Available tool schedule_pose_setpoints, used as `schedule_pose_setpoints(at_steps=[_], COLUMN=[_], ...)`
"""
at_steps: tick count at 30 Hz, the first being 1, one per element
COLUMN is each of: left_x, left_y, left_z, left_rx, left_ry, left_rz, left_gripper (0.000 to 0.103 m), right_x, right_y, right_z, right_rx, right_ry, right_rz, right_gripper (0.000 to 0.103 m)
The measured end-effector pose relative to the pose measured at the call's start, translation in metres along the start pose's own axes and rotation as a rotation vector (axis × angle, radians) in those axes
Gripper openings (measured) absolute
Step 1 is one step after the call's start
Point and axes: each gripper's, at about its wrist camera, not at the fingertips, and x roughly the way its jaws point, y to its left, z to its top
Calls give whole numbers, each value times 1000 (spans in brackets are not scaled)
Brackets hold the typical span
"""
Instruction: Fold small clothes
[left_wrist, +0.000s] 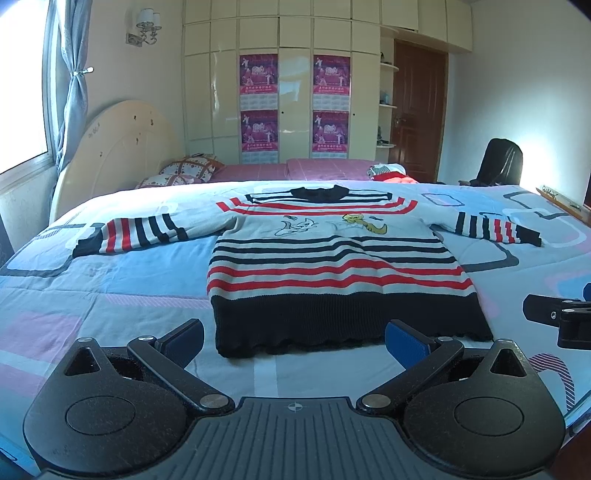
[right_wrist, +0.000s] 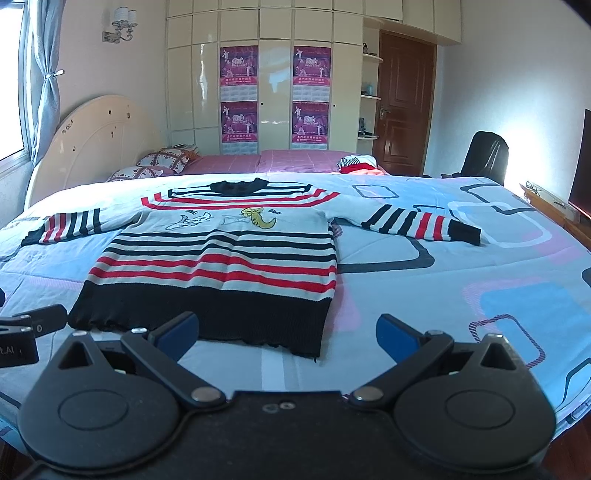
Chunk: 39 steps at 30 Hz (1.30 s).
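A small striped sweater (left_wrist: 332, 266), white with red and black stripes, a black hem and cartoon figures on the chest, lies flat and face up on the bed, both sleeves spread out sideways. It also shows in the right wrist view (right_wrist: 221, 266). My left gripper (left_wrist: 293, 341) is open and empty, just in front of the black hem. My right gripper (right_wrist: 286, 338) is open and empty, in front of the hem's right corner. Each gripper's tip shows at the edge of the other's view: the right gripper (left_wrist: 554, 317), the left gripper (right_wrist: 26, 332).
The bed has a light blue patterned cover (left_wrist: 110, 280). A pile of other clothes (left_wrist: 391, 173) lies on the pink sheet behind. Pillows (left_wrist: 184, 171) and a headboard stand at the left, a black chair (left_wrist: 498, 162) and a door (left_wrist: 417, 110) at the right.
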Motion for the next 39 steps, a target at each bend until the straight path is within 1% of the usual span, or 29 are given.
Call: schedule_pose_setpoints(at_steps=[21, 24, 27, 30, 32, 34, 37, 39], left_x=[-1, 0, 5, 26, 45, 64, 96, 117], left_y=[-2, 1, 12, 19, 17, 13, 3, -4], left_z=[-1, 1, 10, 26, 38, 50, 65, 72], left_rx=[0, -17, -93, -132, -129, -130, -133, -144], left_ry=[-2, 1, -37, -46, -37, -41, -25, -14], left_rz=[2, -33, -65, -80, -104, -107, -115, -106], left_gripper=[103, 103, 103, 103, 103, 103, 103, 103], right_x=[0, 0, 1, 7, 19, 36, 71, 104], right_y=[0, -1, -9, -27, -46, -71, -121, -158], right_z=[-1, 0, 3, 11, 20, 32, 50, 60], right_rx=[1, 2, 8, 20, 55, 104, 222, 322], right_ry=[-1, -9, -38, -80, -103, -125, -167, -165], right_rz=[2, 0, -13, -46, -73, -108, -149, -165], right_gripper=[102, 102, 102, 102, 102, 102, 100, 100])
